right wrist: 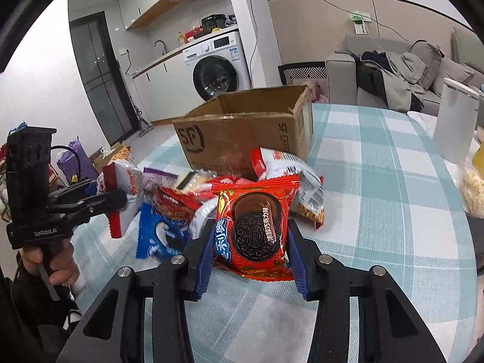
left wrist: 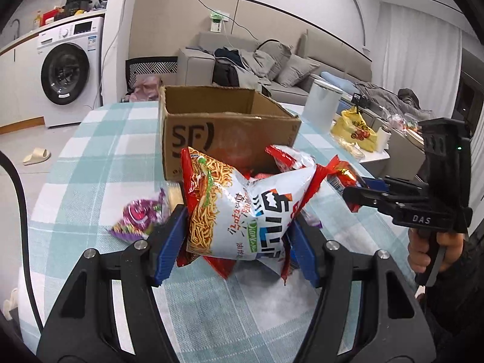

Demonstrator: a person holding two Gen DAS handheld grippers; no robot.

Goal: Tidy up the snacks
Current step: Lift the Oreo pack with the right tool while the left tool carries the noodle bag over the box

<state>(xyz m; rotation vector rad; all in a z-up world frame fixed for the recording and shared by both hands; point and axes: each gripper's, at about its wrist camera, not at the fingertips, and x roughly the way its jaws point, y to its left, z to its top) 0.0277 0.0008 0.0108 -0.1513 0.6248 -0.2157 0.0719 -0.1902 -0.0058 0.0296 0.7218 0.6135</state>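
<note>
Holding a noodle snack bag (left wrist: 239, 211) tight in the left gripper (left wrist: 239, 242), right gripper (right wrist: 249, 251) clamped on a red cookie pack (right wrist: 257, 227), both level, cardboard box (left wrist: 224, 127) at 12 o'clock, checked table (left wrist: 99, 163) below.

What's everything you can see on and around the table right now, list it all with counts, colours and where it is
cardboard box: one, brown, open, on table behind the snacks
noodle snack bag: one, white and red, between left tool's pads
Oreo pack: one, red, between right tool's pads
blue Oreo pack: one, in the pile
purple packet: one, on tablecloth, checked teal and white
white canister: one, table's far edge
washing machine: one, white, background
sofa: one, grey, clothes piled on it
left tool: black, blue pads
right tool: black, blue pads
</note>
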